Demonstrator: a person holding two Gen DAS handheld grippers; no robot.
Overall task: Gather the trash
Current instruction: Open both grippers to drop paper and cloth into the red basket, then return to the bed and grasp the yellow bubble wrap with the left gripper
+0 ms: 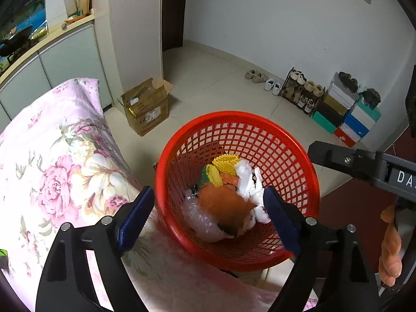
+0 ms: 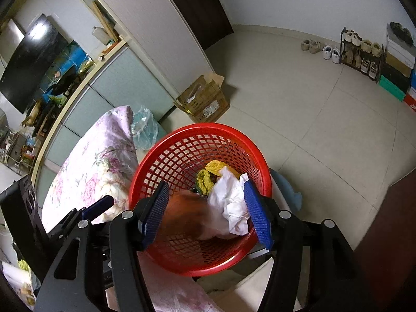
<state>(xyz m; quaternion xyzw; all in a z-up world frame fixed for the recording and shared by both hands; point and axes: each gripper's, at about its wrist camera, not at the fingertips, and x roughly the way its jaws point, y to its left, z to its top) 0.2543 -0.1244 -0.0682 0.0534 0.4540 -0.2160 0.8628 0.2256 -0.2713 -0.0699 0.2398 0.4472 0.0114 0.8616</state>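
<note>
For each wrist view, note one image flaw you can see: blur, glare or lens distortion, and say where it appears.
Left wrist view: fisheye bends the wall and floor lines, corners go black, and the floral quilt is washed out by bright light. Right wrist view: the orange piece in the red basket is smeared by motion blur, while the white paper stays sharp.

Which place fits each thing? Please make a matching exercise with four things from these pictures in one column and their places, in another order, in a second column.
Things:
1. crumpled white paper
2. brown cardboard box
3. pink floral quilt
4. white pair of shoes

Places:
A. on the tiled floor, next to the white cabinet
B. inside the red plastic mesh basket
C. on the floor, just left of the dark shoe rack
D. left of the basket

Pairs: 1-B, 2-A, 3-D, 4-C
</note>
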